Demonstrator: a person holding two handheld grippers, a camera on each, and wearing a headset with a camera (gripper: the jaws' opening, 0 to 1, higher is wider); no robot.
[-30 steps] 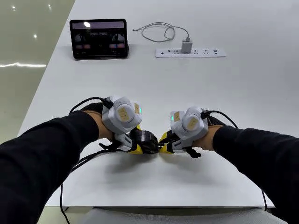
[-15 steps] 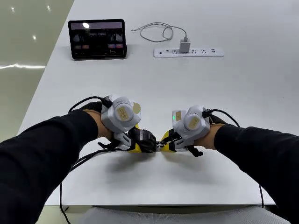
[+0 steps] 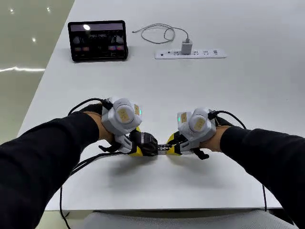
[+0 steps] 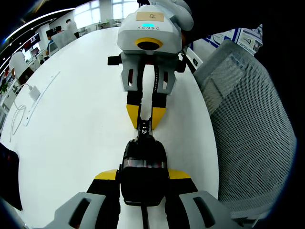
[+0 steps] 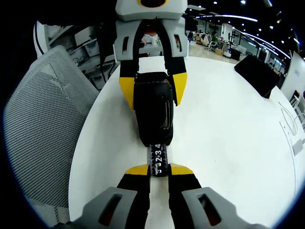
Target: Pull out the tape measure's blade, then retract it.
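Because the tape measure [image 3: 147,143] is a compact, rigid black case, likely dense and smooth-sided, it wants holding across its flat flanks, and that is how the left tool [image 4: 143,174] grips it, jaws pressed snugly against the case down at the white surface [image 3: 200,95] near its front edge. Its blade [image 5: 157,155], a thin springy strip printed with small numerals that would probably kink if bent and whip back if released, is best pinched flat at its end, where the right tool [image 5: 158,171] is clamped on it. Only a short length shows between the 2 tools, so I judge the pull barely begun.
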